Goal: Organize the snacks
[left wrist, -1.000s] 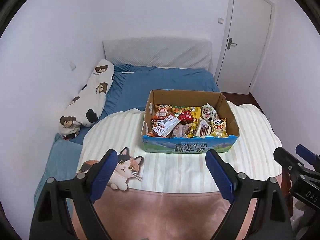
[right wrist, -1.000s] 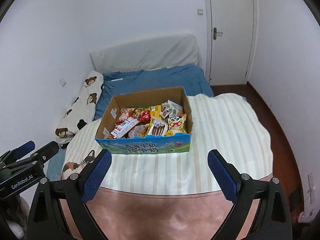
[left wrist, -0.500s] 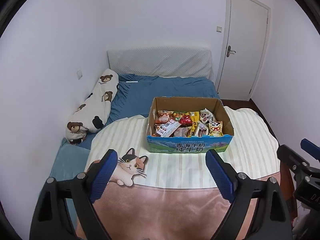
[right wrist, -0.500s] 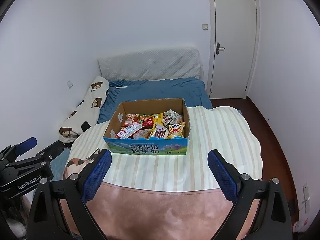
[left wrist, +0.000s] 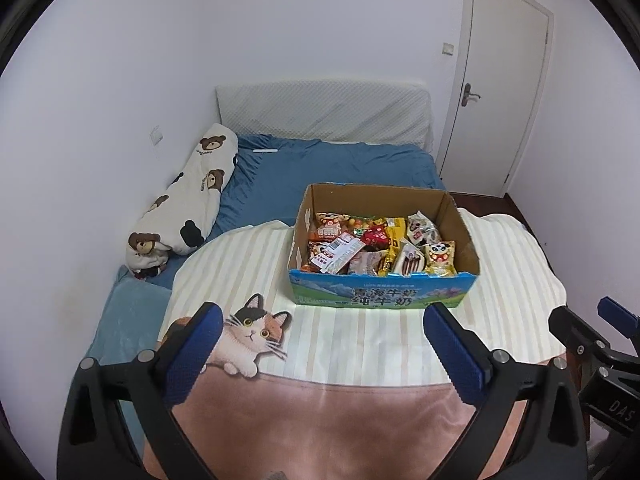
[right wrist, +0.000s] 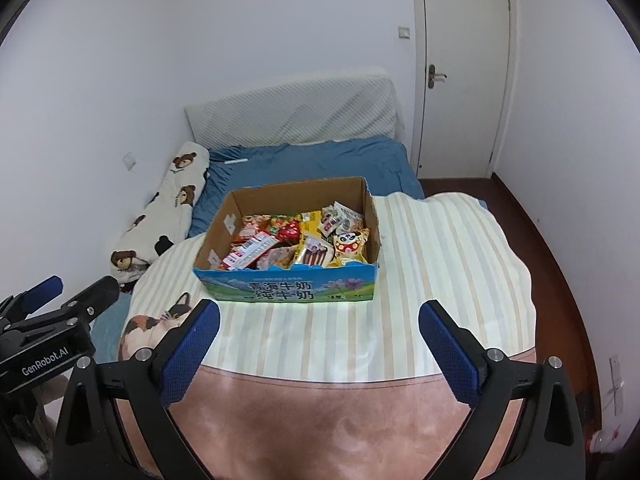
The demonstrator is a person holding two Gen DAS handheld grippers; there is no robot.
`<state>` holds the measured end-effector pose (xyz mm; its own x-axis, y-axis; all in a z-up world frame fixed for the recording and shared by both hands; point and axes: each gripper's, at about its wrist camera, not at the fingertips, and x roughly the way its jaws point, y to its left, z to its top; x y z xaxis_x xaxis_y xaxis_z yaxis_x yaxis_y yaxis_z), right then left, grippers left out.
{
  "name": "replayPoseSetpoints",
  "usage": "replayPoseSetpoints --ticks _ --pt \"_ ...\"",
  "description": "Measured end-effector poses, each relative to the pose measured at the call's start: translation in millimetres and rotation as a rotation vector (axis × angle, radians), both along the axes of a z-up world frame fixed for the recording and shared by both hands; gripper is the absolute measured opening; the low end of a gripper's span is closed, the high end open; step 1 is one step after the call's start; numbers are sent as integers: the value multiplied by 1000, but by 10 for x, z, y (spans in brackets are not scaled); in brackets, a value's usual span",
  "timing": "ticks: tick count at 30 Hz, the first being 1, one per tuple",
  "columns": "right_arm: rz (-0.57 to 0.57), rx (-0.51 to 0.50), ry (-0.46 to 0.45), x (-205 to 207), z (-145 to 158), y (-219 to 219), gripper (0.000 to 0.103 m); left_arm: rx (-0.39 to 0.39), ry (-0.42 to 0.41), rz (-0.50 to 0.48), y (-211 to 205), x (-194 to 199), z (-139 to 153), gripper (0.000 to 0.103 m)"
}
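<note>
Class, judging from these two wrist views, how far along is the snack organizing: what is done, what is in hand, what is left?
Done: nothing visibly sorted; the snacks lie jumbled in the box on the blanket. In hand: nothing; the left gripper and right gripper are open, short of the box. Left: all the sorting.

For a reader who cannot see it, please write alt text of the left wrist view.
An open cardboard box full of snack packets sits on a striped cat-print blanket over a blue bed. The open left gripper hangs before it, holding nothing.
</note>
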<state>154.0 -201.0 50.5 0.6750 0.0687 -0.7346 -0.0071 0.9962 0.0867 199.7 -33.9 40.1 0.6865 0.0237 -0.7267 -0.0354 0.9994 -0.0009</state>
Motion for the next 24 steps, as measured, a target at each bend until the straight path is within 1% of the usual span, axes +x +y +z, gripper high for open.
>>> replayPoseSetpoints --ticks 6,13,19,24 --pt "-34 -13 53 472 -273 -74 102 18 64 -10 -83 480 -246 103" --pt "-63 -38 97 1011 -554 -131 102 34 97 -5 -154 887 -435 103" --pt "-73 -45 128 1317 -714 -125 102 42 127 2 -164 1111 -565 103" --pt "-81 -45 137 1423 -772 -135 102 45 135 1 -154 1181 -609 103"
